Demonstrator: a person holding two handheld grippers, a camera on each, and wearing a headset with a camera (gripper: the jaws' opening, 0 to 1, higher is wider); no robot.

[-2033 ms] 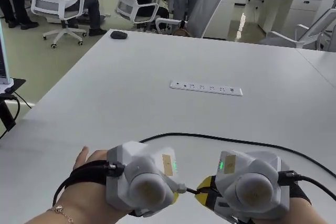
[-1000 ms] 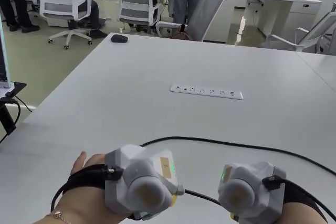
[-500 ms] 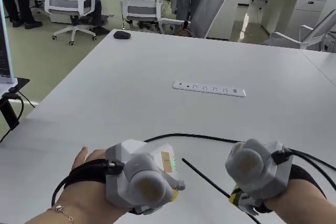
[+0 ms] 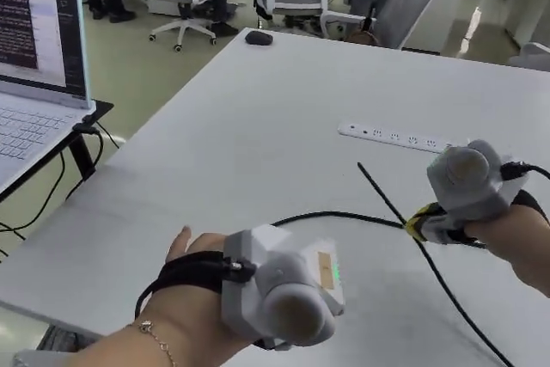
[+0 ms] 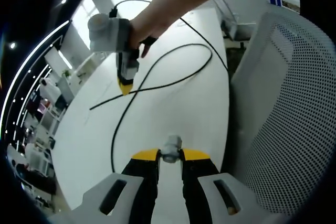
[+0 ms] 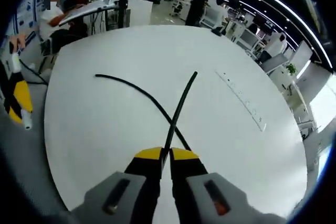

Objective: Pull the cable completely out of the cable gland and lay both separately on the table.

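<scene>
Apparently the pull itself is over. In the right gripper view the right gripper has its yellow-tipped jaws pressed together on the cable, a thin black cord with a smooth, rubbery-looking sheath. Its free end points out over the table with nothing threaded on it. A slack stretch of the same cord crosses beneath it on the white, matt top.

In the left gripper view the left gripper pinches the cable gland, a small, pale, rounded fitting, plastic by the look of it, with no cable through it that I can make out.

In the head view the two tools are well apart. A limp loop of cable lies on the table between them, and a white power strip sits beyond.

What remains, I judge, is the laying down: lower each piece onto bare tabletop, apart from the other, then spread the jaws. The rounded gland may roll, so it wants setting down gently.
</scene>
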